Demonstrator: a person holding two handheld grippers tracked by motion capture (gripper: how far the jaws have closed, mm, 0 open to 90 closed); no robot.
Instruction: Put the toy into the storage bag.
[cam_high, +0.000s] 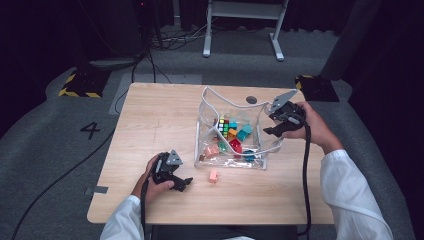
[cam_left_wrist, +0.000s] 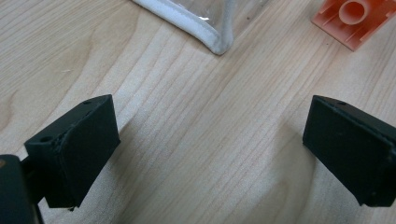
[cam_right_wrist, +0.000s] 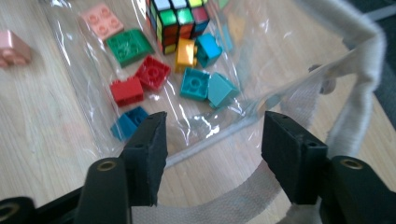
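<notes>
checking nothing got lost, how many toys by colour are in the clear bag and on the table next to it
Going by the right gripper view, with the pieces inside the clear bag unless noted:
pink bricks: 2, one in the bag, one out on the table
green bricks: 1
red bricks: 2
yellow bricks: 1
teal or blue bricks: 4
puzzle cube: 1
Total: 11; more may be hidden.

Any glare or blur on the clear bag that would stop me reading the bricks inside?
High view: room dark, table evenly lit, clear bag and its bricks small. Right gripper view: white glare streaks on the plastic, bricks legible through it, near strap soft. Left gripper view: sharp wood grain, soft jaw shadows, pink brick cropped.
</notes>
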